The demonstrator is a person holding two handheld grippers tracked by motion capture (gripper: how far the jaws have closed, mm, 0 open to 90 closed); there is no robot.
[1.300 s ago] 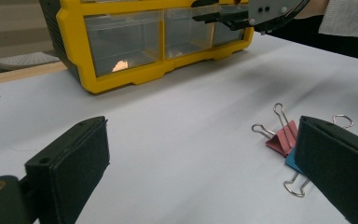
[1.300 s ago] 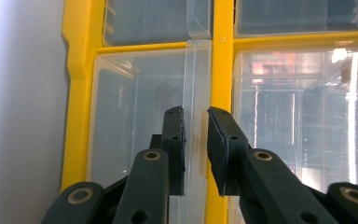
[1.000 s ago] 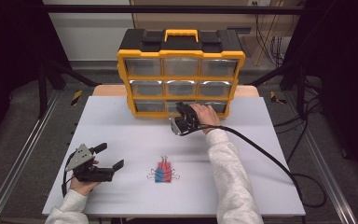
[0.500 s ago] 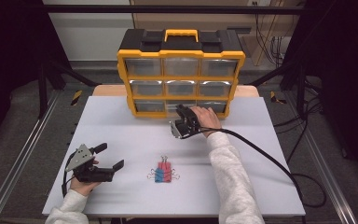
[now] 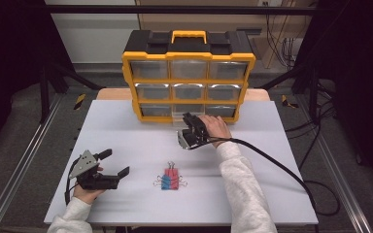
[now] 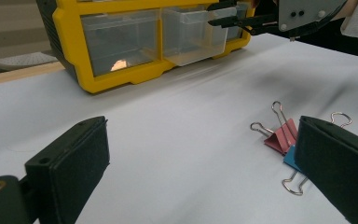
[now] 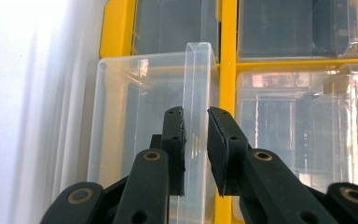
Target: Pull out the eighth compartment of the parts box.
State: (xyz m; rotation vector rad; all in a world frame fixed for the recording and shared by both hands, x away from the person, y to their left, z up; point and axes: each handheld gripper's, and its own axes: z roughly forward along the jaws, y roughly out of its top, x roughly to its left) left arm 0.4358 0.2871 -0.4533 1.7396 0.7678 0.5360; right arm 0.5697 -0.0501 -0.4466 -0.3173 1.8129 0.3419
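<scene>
A yellow organizer with clear drawers stands at the far edge of the white tabletop. Its bottom middle drawer is pulled out a little toward the near side. The right hand-held gripper is at this drawer, and its jaws are narrow, one on each side of the drawer's front tab; the pads look just beside the plastic, and full contact cannot be told. The left hand-held gripper rests near the near-left corner with its jaws wide and nothing between them. A bunch of red and blue clips lies in the middle near part. Bare tabletop lies all around the clips, and between them and the organizer.
</scene>
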